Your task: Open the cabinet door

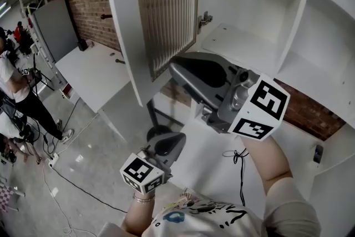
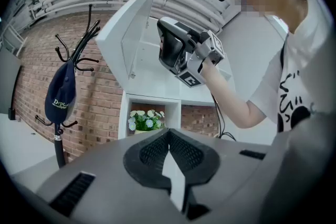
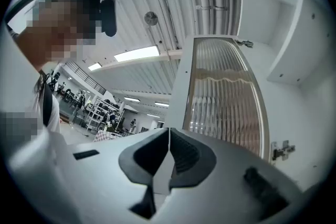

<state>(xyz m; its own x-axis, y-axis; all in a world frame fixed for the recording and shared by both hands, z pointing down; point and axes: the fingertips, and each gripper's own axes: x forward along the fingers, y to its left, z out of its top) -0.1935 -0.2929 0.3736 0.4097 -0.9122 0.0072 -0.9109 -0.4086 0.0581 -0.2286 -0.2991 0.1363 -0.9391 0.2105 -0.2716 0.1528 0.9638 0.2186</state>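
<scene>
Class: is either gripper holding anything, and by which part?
Nothing is held. The left gripper and the right gripper both have their jaws shut on nothing; the cabinet door stands open, ungripped.

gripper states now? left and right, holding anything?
Left gripper: closed, nothing between the jaws.
Right gripper: closed, nothing between the jaws.

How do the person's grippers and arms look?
The left gripper and right gripper are grey, with dark ribbed jaws; each carries a white cube with black square markers. A thin black cable hangs beside the right forearm. The person wears a white printed short-sleeved T-shirt and a left-wrist bracelet.
</scene>
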